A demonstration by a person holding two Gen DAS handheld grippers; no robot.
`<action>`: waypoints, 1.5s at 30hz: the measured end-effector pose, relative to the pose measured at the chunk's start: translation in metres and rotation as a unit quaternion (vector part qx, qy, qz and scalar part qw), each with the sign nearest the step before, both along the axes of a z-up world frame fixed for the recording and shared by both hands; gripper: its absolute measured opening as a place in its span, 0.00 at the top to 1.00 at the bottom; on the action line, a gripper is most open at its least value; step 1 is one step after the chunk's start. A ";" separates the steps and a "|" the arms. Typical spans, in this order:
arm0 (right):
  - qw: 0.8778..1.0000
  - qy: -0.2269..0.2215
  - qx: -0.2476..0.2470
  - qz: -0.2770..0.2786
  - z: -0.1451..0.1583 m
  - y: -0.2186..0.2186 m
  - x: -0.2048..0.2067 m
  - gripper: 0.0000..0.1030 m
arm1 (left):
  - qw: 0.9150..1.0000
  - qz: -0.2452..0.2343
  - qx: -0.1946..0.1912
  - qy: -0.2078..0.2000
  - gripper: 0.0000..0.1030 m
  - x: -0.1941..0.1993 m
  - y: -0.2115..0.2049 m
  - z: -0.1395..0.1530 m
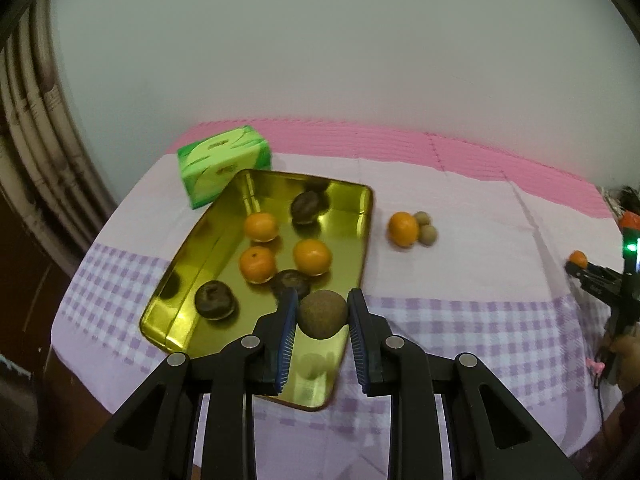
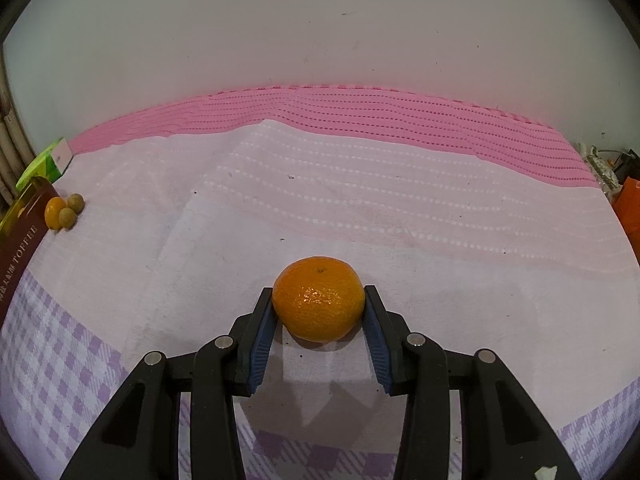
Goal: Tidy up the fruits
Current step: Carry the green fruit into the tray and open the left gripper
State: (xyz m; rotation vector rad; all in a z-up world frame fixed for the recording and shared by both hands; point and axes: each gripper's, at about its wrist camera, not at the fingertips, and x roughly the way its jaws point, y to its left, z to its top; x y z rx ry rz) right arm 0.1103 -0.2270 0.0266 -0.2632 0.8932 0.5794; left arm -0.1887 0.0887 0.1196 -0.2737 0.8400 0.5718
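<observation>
Between the blue pads of the left hand-held gripper (image 1: 322,316) sits a small brown round fruit (image 1: 322,313), clamped tight and held over the near end of the golden tray (image 1: 208,236), where three oranges and three dark fruits already lie. It should, I think, be lowered onto the bare metal before release, so it cannot roll. The right hand-held gripper (image 2: 319,308) is closed on an orange (image 2: 319,298) resting on the table's cloth (image 2: 360,200), well apart from the tray.
</observation>
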 end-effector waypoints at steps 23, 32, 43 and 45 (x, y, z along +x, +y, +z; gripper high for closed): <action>1.000 0.001 0.001 0.001 -0.001 0.001 0.000 0.61 | 0.994 0.078 -0.075 0.032 0.74 -0.017 0.068 -0.054; 1.000 0.001 0.000 0.001 -0.001 0.001 0.001 0.61 | 0.995 0.070 -0.064 0.040 0.74 -0.012 0.065 -0.059; 1.000 0.001 -0.001 0.001 -0.002 0.001 0.001 0.61 | 0.995 0.059 -0.064 0.051 0.74 -0.007 0.058 -0.064; 1.000 0.001 -0.001 0.000 -0.001 0.001 0.001 0.61 | 0.995 0.058 -0.065 0.052 0.74 -0.007 0.057 -0.064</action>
